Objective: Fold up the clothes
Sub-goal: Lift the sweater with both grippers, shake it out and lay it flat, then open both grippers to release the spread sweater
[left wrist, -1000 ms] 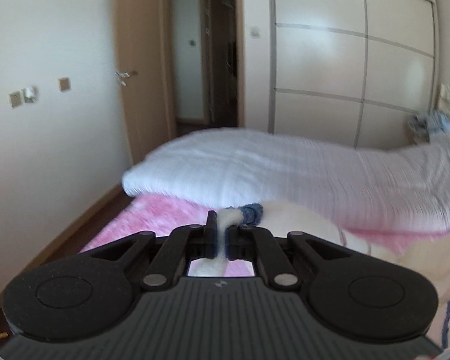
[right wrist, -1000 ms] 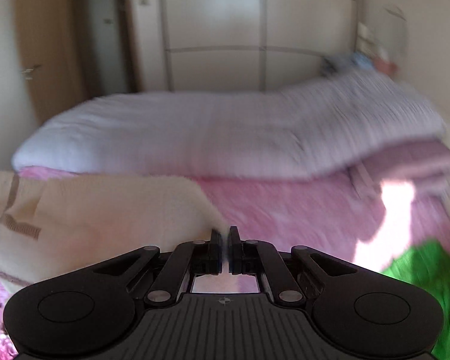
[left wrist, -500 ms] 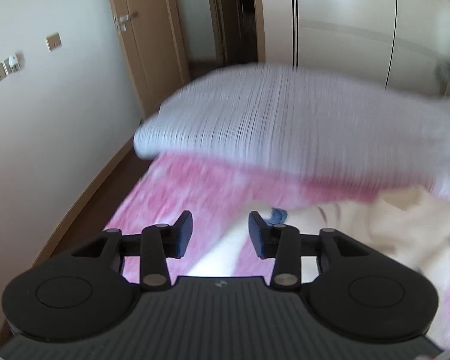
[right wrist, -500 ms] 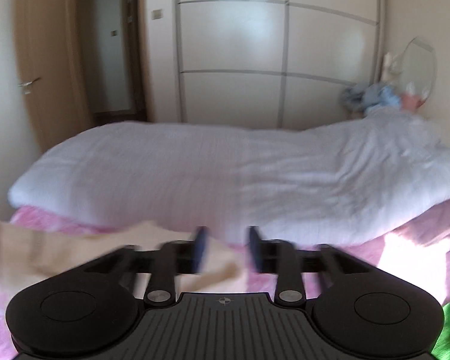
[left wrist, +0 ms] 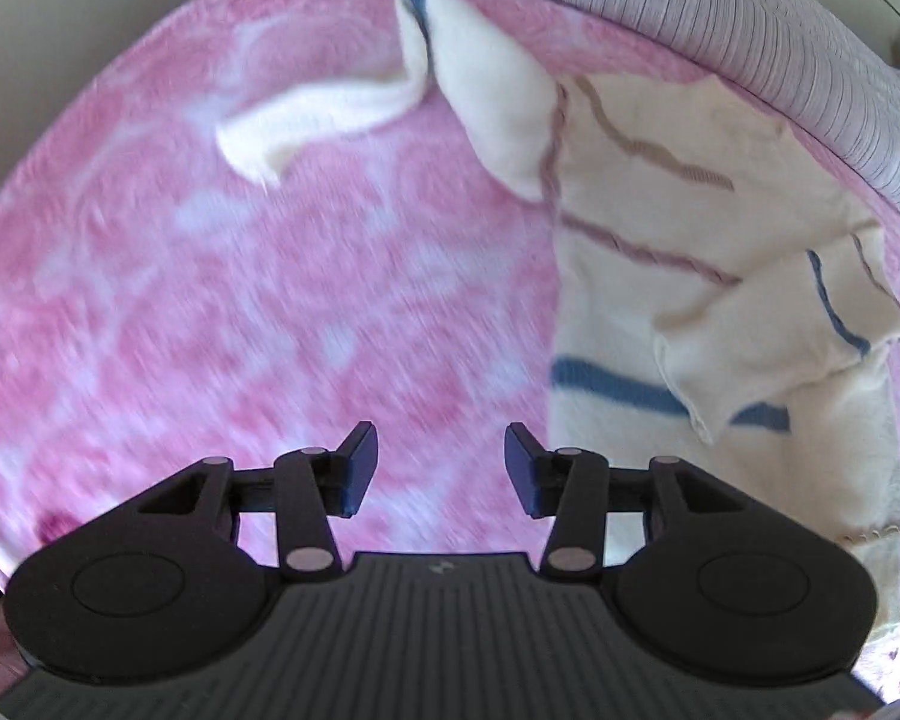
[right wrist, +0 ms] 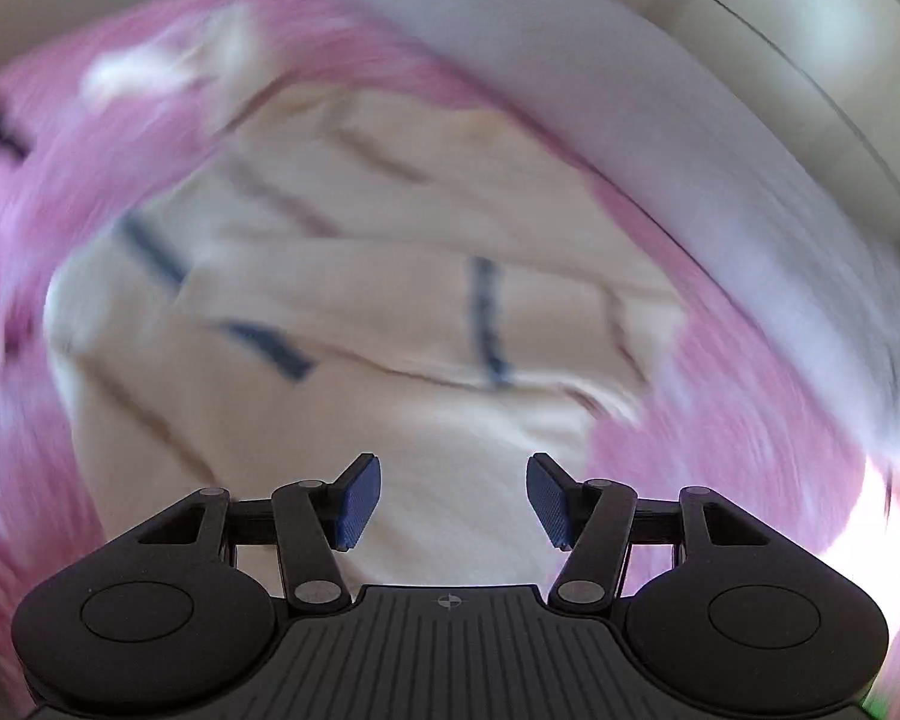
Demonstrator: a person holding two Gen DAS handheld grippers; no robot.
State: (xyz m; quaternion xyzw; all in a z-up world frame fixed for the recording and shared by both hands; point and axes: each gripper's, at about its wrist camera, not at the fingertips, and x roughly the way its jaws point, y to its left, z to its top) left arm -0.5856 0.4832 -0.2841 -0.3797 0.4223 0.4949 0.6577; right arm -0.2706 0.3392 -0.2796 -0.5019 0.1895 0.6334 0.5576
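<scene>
Your left gripper has its fingers spread apart with nothing between them, over the pink blanket on the bed. The cream striped sweater lies flat on that blanket toward the bed's far edge, beside the white duvet, one sleeve trailing out. Your right gripper hangs over the sweater, fingers apart and empty; that view is blurred.

Soft knit sweater; fuzzy plush blanket.

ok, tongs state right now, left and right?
Left tongs: open, empty, over the pink blanket.
Right tongs: open, empty, over the cream sweater.
</scene>
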